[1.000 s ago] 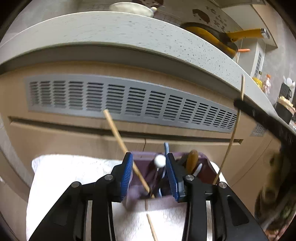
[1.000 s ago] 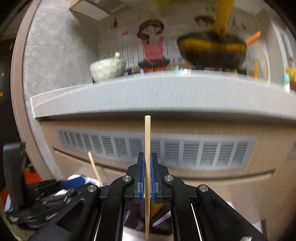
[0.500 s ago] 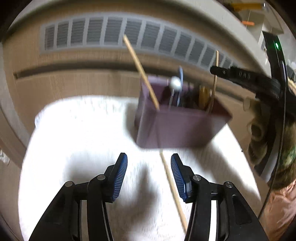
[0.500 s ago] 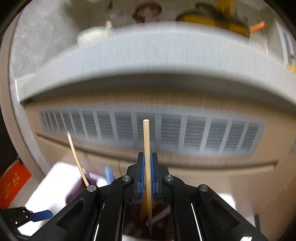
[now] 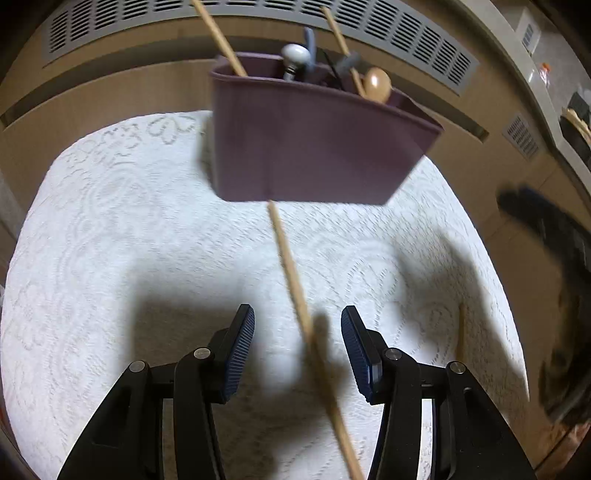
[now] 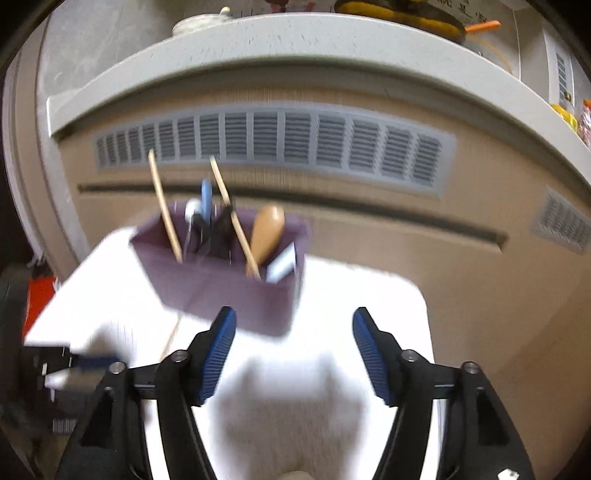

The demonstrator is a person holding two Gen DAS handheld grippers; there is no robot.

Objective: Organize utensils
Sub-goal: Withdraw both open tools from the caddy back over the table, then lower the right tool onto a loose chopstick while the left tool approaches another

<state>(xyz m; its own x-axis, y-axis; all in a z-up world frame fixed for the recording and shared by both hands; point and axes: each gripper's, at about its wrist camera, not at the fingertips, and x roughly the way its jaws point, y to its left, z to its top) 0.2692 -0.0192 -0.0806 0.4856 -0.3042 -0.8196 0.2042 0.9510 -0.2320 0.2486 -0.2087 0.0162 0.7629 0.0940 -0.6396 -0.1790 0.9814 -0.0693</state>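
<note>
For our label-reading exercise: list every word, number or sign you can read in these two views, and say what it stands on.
None can be read.
Dark marks on the wall above the grey speckled counter: too blurred and cropped.
Purple plastic utensil box: no print visible.

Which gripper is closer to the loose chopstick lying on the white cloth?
Left. The left gripper hangs open right over the chopstick, which runs between its fingers. The right gripper, its jaws just opened and empty, is off to the side, facing the purple holder.
</note>
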